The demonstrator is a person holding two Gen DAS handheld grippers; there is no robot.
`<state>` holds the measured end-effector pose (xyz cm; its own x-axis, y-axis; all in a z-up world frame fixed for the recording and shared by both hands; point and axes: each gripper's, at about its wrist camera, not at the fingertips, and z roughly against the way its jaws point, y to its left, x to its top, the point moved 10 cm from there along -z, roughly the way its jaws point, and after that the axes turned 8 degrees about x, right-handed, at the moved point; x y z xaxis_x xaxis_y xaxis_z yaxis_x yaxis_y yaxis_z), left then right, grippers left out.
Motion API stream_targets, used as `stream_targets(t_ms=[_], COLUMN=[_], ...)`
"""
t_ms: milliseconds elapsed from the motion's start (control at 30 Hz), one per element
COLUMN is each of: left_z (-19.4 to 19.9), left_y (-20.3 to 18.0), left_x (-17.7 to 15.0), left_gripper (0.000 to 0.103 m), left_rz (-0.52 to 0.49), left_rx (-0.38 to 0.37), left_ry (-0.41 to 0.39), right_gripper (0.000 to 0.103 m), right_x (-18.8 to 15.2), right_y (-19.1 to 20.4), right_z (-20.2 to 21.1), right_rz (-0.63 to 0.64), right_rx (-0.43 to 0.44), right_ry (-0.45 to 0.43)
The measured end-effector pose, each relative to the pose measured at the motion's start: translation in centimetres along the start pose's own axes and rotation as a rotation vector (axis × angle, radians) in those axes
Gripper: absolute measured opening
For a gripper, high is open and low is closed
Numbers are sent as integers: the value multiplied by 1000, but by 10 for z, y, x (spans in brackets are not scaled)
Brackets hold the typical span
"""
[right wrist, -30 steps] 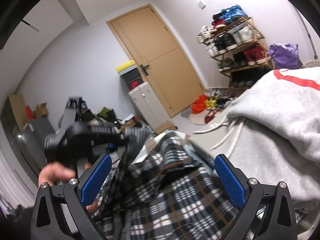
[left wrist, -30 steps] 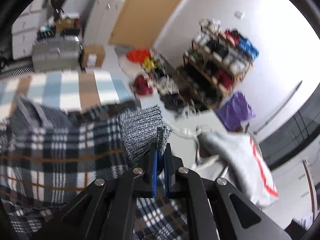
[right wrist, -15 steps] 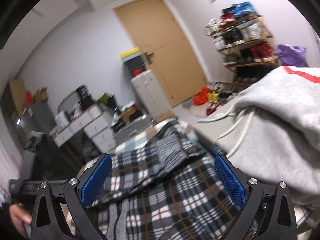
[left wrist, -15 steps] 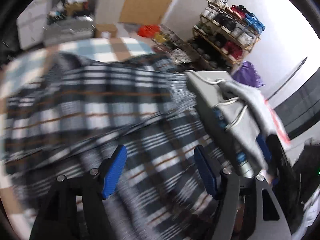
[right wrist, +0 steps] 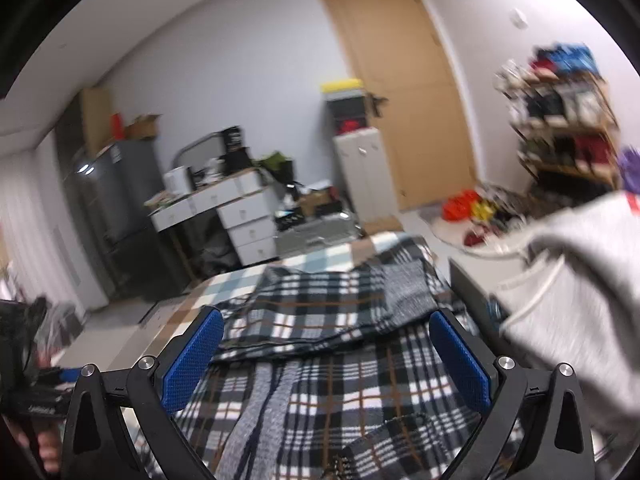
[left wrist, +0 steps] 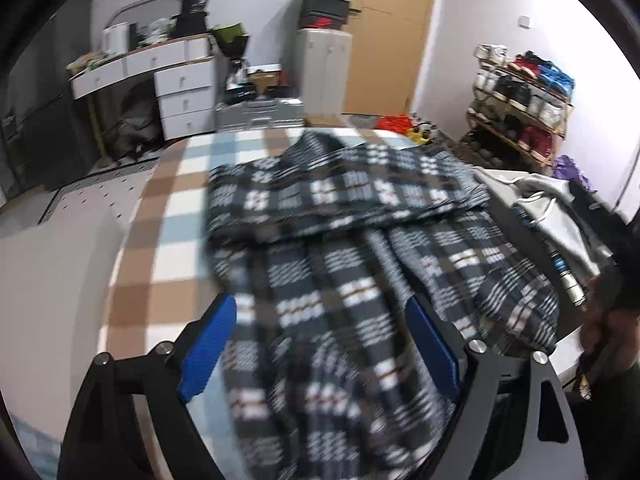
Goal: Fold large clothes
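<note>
A dark plaid flannel shirt point(left wrist: 340, 248) lies spread on a table with a blue, brown and white checked cloth point(left wrist: 176, 208). Its far part is folded over toward me. My left gripper point(left wrist: 320, 340) is open and empty just above the near part of the shirt. In the right wrist view the same shirt point(right wrist: 320, 320) lies below my right gripper point(right wrist: 324, 356), which is open and empty. The left gripper and the hand holding it show at the left edge of that view point(right wrist: 36, 384).
A grey hoodie with white drawstrings point(left wrist: 560, 208) is heaped on a box at the table's right side; it also shows in the right wrist view point(right wrist: 568, 300). Behind the table stand white drawers point(left wrist: 184, 92), a wooden door point(right wrist: 404, 92) and a shoe rack point(left wrist: 520, 100).
My left gripper let go of the shirt's edge and opened, then drew back toward the near side. The folded part now lies flat on the shirt. My right gripper stayed open and pulled back.
</note>
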<state>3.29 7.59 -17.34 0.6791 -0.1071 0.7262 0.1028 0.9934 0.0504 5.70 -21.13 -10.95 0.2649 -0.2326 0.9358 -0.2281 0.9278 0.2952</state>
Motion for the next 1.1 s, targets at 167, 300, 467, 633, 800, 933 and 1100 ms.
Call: stream_targets(t_ms=[167,300,467,633,800,933,1100], left_z=[-5,-17,-29,-46,-84,-122,-182], left_y=[27,39,44,42,30,18,22], left_x=[-27,-35,-12,55,115,155,169], left_gripper=[89,89,89,89,89,89,89], left_rz=[62,102,132,74,-87,-158,-94], left_rx=[-26,-30,-52,-4,116,172,200], left_ry=[75,133,162,97,76,52,113], right_gripper=[103,103,103,103,103,103,103], right_x=[-11,-27,-27,0,46,67,56], right_y=[13,9,4,7,9,4,-28], right_z=[13,15,-6,-41,-98,-160,-256], right_rz=[161,196,194,196,237,234,259], right_rx=[-3,-12,-20,22,22,0,-133], right_ry=[125,202,267,302,338,396,544])
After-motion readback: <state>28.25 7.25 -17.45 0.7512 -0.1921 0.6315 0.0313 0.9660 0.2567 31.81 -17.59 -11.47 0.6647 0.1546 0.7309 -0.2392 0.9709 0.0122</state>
